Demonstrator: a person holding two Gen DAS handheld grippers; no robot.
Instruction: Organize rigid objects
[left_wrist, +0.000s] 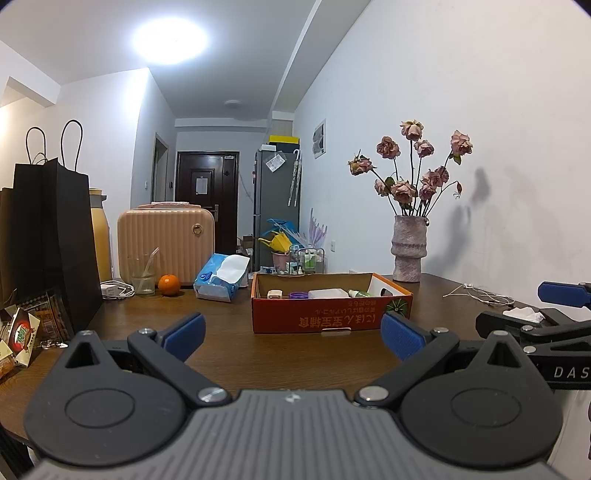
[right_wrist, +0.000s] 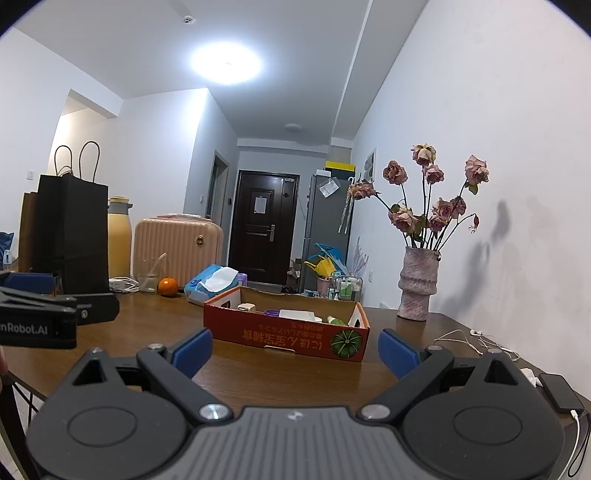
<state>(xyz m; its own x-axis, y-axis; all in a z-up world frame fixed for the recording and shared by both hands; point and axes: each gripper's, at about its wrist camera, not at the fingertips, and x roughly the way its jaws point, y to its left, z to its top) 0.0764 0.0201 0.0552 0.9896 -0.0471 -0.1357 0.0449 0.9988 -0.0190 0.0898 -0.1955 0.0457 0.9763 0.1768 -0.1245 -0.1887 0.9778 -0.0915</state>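
A shallow red cardboard box (left_wrist: 317, 315) (right_wrist: 280, 334) sits mid-table and holds several small items: a white case (left_wrist: 327, 294), a purple ring (left_wrist: 298, 295), a small beige block (left_wrist: 274, 294) and a green bottle (left_wrist: 358, 294). My left gripper (left_wrist: 293, 338) hovers low over the table in front of the box, open, with nothing between its blue pads. My right gripper (right_wrist: 295, 350) is also open and empty, just short of the box's front wall. Each gripper shows at the edge of the other's view.
Along the back of the wooden table (left_wrist: 229, 354) stand black paper bags (left_wrist: 55, 240), a glass (left_wrist: 142, 275), an orange (left_wrist: 169, 285), a tissue pack (left_wrist: 221, 282) and a vase of dried roses (left_wrist: 408, 251). White earphones (right_wrist: 476, 339) and a dark power bank (right_wrist: 559, 393) lie right; snack packets (left_wrist: 26, 332) lie left.
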